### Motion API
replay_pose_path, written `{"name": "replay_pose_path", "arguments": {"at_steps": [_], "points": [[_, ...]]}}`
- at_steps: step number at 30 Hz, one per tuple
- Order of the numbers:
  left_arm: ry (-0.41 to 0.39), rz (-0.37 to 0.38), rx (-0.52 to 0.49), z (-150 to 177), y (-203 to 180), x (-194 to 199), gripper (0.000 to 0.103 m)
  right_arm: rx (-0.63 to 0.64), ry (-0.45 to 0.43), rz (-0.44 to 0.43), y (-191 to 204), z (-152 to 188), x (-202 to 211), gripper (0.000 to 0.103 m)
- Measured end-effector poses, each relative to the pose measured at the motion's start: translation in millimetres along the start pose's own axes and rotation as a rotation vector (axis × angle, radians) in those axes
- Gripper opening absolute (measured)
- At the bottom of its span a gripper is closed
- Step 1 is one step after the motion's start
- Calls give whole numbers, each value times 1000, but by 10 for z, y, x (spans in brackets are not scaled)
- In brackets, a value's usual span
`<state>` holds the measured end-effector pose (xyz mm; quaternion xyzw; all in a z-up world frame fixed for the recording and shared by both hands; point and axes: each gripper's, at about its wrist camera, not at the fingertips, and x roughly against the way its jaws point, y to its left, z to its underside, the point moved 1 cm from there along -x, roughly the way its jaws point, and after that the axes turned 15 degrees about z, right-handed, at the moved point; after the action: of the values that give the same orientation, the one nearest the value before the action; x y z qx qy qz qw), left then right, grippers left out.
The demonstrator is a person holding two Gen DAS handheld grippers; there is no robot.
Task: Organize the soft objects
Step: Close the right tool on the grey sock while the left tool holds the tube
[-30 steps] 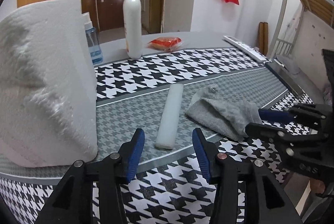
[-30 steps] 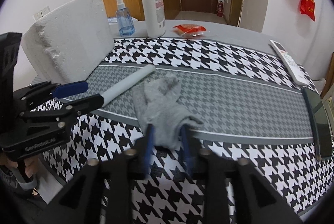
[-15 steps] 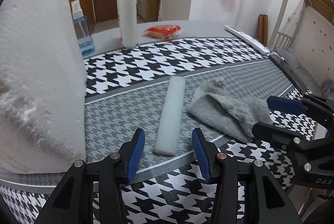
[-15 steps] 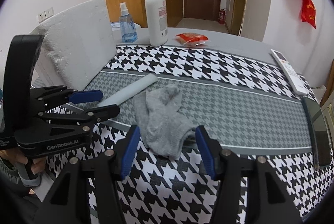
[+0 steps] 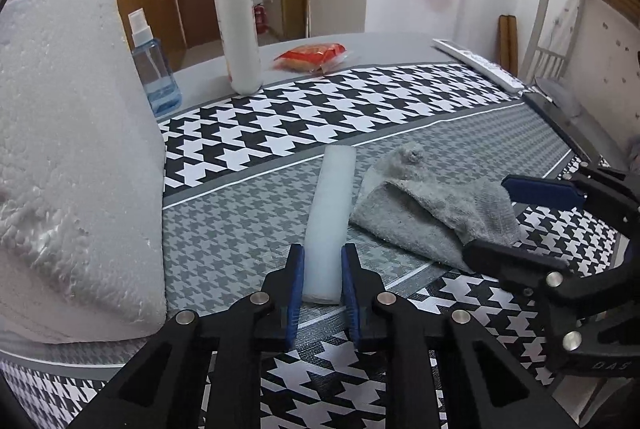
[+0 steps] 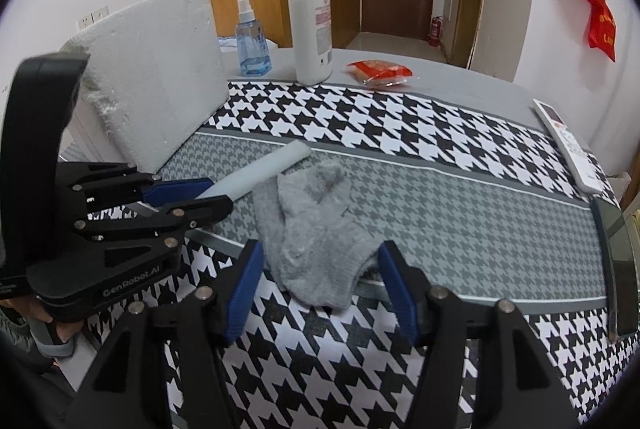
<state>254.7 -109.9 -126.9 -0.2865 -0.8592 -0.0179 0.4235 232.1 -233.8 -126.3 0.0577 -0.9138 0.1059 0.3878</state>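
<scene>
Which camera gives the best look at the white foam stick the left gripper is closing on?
The left wrist view. The white foam stick runs lengthwise from between the left gripper's blue pads, which press its near end. In the right wrist view, the stick lies slanted, its near end hidden behind that gripper.

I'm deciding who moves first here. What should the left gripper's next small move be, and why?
Probably a short lift of the white foam stick. The left gripper has just been closing, and its blue fingers now sit against the stick's near end. The right gripper has been opening and stands clear around the grey sock, so nothing else is held.
</scene>
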Motion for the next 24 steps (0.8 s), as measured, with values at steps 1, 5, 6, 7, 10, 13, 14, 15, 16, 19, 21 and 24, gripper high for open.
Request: {"name": "replay_pose_path", "arguments": {"at_steps": [1,5,6,7,10,13,14,15,16,19,21,24], "points": [[-5,5,4,1,10,12,19,5,2,2,9,2,-11,65],[-40,26,8,18,22,99,19,23,11,28,57,-9,-83,65],[-45,28,8,25,23,116,19,31,20,39,78,-12,-115,65],[-48,31,10,31,25,128,19,38,25,45,91,-11,-136,65],[-68,46,26,48,60,180,19,47,37,60,142,-20,-210,65],[-87,58,45,64,105,229,19,40,38,60,149,-36,-244,65],[-90,60,49,70,118,236,19,43,36,63,150,-34,-245,65],[-90,61,53,70,124,236,19,48,32,67,160,-32,-241,63],[-91,61,56,72,124,238,19,51,32,65,162,-28,-235,61],[-85,60,75,75,164,230,19,54,30,59,174,-19,-221,50],[-94,57,81,76,179,244,19,56,28,57,184,-17,-206,42],[-102,53,84,76,184,258,19,68,17,62,224,-10,-194,29]]}}
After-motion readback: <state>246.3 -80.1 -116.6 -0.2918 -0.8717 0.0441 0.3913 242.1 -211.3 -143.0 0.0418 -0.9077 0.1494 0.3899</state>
